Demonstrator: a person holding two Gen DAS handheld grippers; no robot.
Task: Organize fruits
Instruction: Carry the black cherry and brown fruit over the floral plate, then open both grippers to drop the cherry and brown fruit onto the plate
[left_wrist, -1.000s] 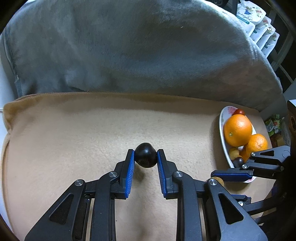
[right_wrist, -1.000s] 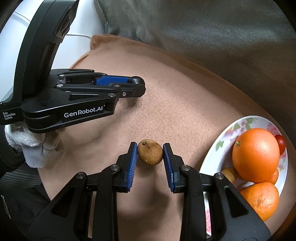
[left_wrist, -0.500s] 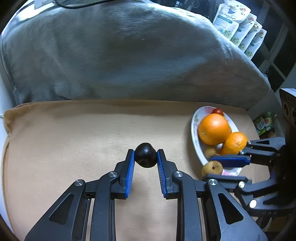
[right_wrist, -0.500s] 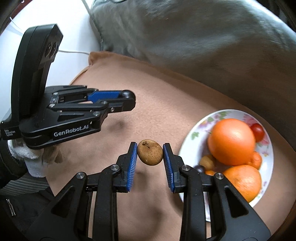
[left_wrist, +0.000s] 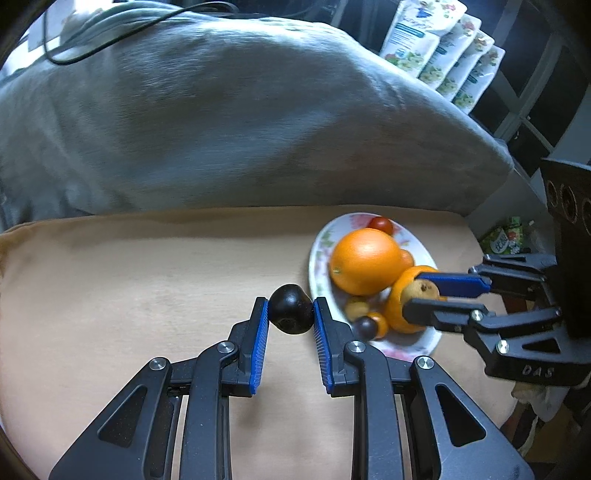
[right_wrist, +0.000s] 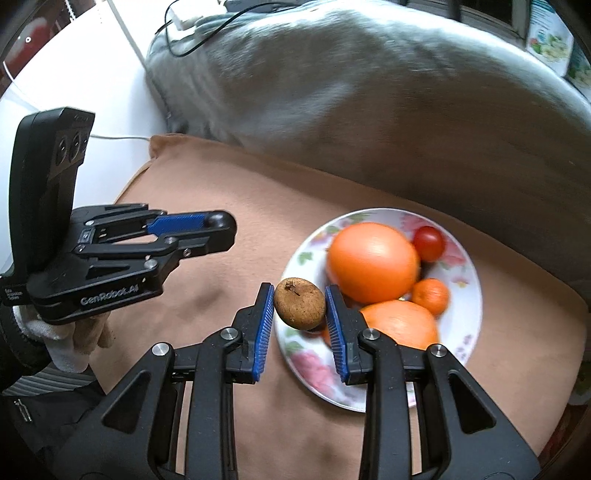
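Now, item by item.

Left claw (left_wrist: 291, 312): clenched on a dark round fruit (left_wrist: 291, 309), blue pads pressing both sides. Position: lower centre of the left wrist view, fruit carried clear of the tan cushion (left_wrist: 147, 277). Change: a second ago the plate sat at the far right edge of this view; it now lies just right of the fruit, rim nearly meeting it.

Right claw (right_wrist: 300, 308): clenched on a brown rough-skinned fruit (right_wrist: 300, 303) with a stub of stem. Change: a second ago it hung over bare cushion with the plate well to the right; it now sits over the plate's left rim, lower centre of the right wrist view.

Floral plate (right_wrist: 469, 295): right of centre, resting on the cushion. Contents: large orange (right_wrist: 373, 262), second orange (right_wrist: 402, 325), small orange fruit (right_wrist: 430, 295), red cherry tomato (right_wrist: 428, 243); small brown and dark fruits show in the left wrist view only.

Grey blanket (left_wrist: 221, 129): upper half of both views, unaffected.

Assessment: both fruits are in transit and close to delivery; the brown one appears ready for release first, the dark one needs a little more travel rightward. Risk: crowded plate, small fruits may roll off.
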